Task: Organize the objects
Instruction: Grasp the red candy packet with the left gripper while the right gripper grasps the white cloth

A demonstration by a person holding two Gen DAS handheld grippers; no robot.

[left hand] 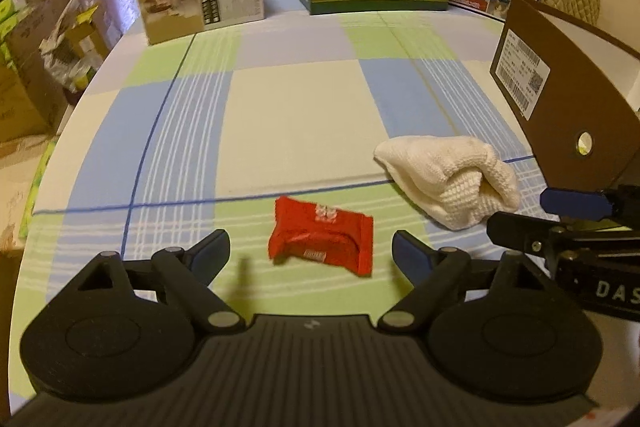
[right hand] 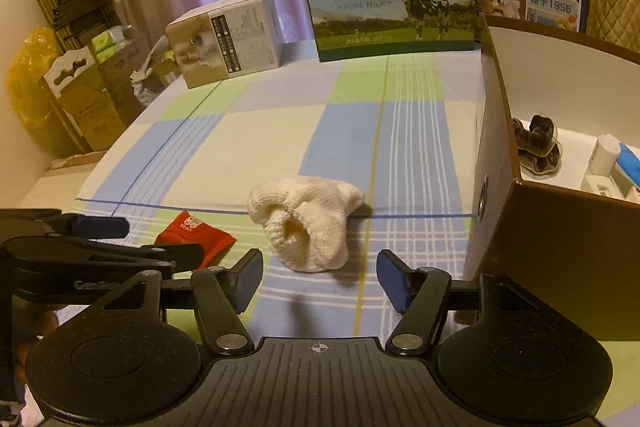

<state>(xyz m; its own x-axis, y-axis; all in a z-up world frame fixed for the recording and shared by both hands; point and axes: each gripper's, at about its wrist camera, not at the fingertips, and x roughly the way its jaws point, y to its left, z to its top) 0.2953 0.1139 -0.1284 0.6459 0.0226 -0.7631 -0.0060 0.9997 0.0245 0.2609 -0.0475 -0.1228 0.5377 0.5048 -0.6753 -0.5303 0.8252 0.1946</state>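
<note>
Both grippers hover low over the checked surface [left hand: 304,115], jaws spread wide and holding nothing. The left gripper [left hand: 311,251] has the red packet [left hand: 322,241] lying directly between its jaws, long axis running roughly across the gap. The right gripper [right hand: 319,277] faces the white sock [right hand: 306,227] just ahead. The open brown box [right hand: 496,155] stands to the right; each item likely goes there.

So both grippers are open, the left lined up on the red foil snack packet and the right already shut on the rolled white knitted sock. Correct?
Not quite. The right gripper is open too, and the rolled white knitted sock lies free on the checked tablecloth just ahead of its fingers, as the right wrist view shows. The left gripper is open, facing the red foil snack packet.
</note>
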